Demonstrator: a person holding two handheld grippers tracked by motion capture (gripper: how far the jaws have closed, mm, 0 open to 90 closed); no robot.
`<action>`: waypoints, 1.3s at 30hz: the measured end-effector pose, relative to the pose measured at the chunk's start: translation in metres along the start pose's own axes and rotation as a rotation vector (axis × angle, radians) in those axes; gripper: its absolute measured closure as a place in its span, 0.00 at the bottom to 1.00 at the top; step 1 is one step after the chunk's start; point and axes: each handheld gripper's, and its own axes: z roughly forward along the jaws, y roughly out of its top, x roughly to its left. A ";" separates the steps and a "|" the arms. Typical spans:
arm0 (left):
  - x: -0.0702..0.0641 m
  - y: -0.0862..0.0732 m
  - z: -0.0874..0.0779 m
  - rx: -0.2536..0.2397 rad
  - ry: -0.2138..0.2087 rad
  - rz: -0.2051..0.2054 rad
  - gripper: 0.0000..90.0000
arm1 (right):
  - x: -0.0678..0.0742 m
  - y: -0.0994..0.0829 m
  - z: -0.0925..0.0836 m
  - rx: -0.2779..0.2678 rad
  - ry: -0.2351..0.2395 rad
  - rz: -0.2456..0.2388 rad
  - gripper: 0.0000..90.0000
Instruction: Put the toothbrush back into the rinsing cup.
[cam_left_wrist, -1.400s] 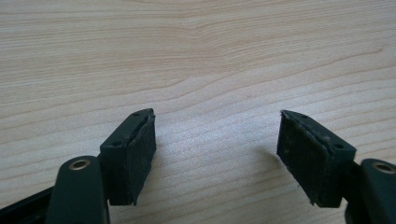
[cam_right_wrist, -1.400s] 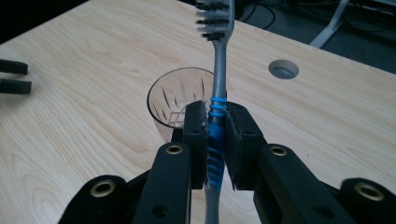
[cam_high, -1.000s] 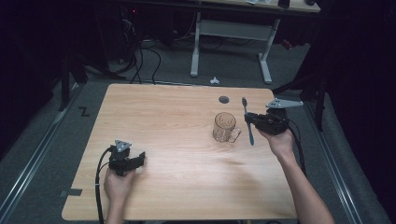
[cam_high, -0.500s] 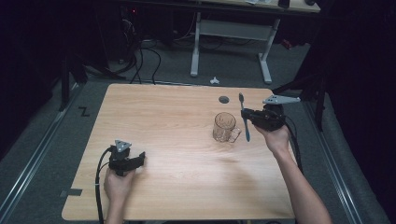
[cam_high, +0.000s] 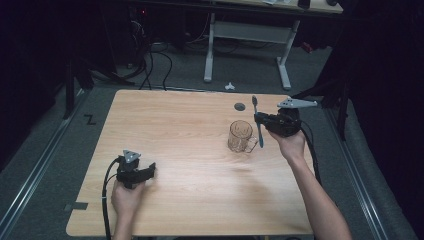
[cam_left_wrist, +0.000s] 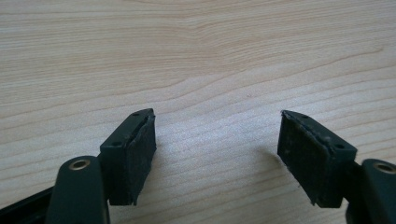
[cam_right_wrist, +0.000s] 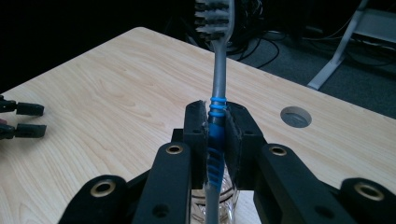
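Note:
A grey and blue toothbrush (cam_high: 258, 122) stands nearly upright, bristles up, with my right gripper (cam_high: 260, 120) shut on its blue grip (cam_right_wrist: 215, 135). Its lower end hangs just right of a clear glass mug (cam_high: 240, 136) on the wooden table (cam_high: 190, 130), part of which shows below the jaws (cam_right_wrist: 219, 198). My left gripper (cam_high: 149, 170) rests low over the table's front left, open, with bare wood between its pads (cam_left_wrist: 140, 149). From the right gripper view it sits far left (cam_right_wrist: 21, 120).
A round cable hole (cam_high: 240, 106) lies in the table behind the mug. Beyond the far edge stand a white desk frame (cam_high: 245, 40) and cables on the dark floor. The table's right edge runs close to my right hand.
My right gripper has carried the toothbrush slightly left and away, closer to the mug's rim. The left gripper has stayed put.

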 end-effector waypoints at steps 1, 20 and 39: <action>0.000 0.000 0.000 0.000 0.001 0.001 0.32 | 0.000 0.000 0.001 -0.003 0.001 0.002 0.89; 0.000 0.000 0.000 0.000 0.001 0.001 0.32 | 0.000 0.009 0.019 -0.042 -0.032 0.007 0.89; 0.000 0.000 0.000 0.001 0.003 0.002 0.32 | -0.004 0.005 0.030 -0.038 -0.039 0.013 0.89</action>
